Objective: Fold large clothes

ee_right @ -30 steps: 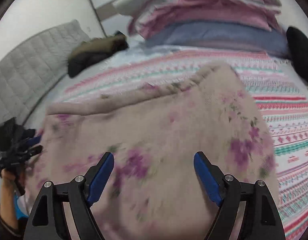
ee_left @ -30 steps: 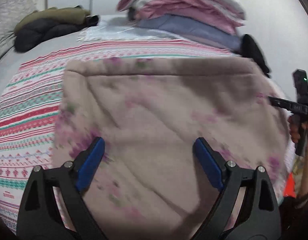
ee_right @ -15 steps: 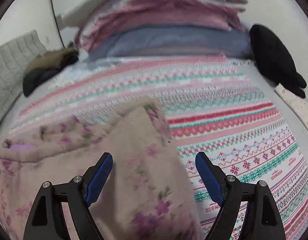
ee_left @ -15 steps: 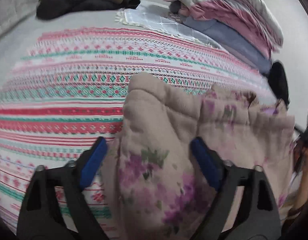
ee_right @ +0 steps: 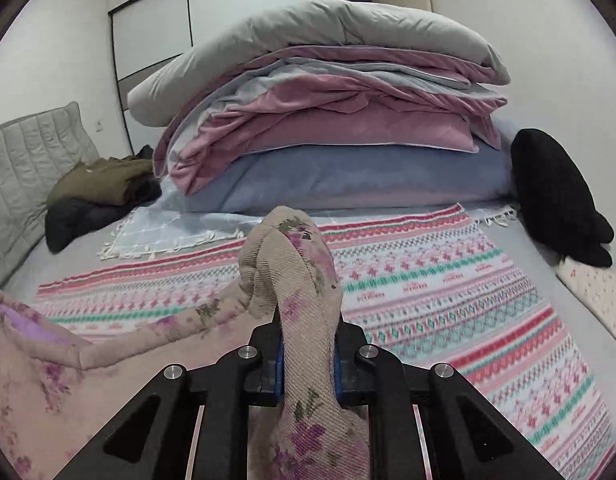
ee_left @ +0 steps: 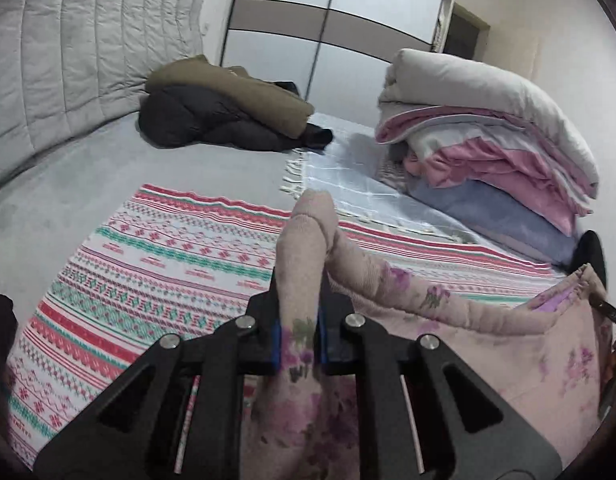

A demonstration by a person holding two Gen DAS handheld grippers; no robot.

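At the bottom centre of each wrist view, a bunched corner of the floral garment [ee_left: 303, 264] stands up between my pads: my left tool [ee_left: 299, 344] is clamped tight on one corner, and my right tool [ee_right: 308, 360] is clamped just as tight on the other [ee_right: 291, 276]. The relation that matters is the edge strung between the two grips. In the left view it runs off toward the right of the frame, sagging, up to a raised corner at the far right edge; in the right view it runs off toward the lower left in the same way. So the garment's long axis lies across from one tool to the other, with the rest of the cloth hanging or lying below that edge toward the bottom of both frames. Neither tool is nearer; they share it evenly. Ahead of both, filling the middle of the frames, the striped patterned blanket [ee_left: 167, 264] lies flat on the bed [ee_left: 67, 184], and I judge that is where the fold should land. The garment is thick, beige, soft-ribbed, with purple flowers, and a lilac lining shows at one corner.
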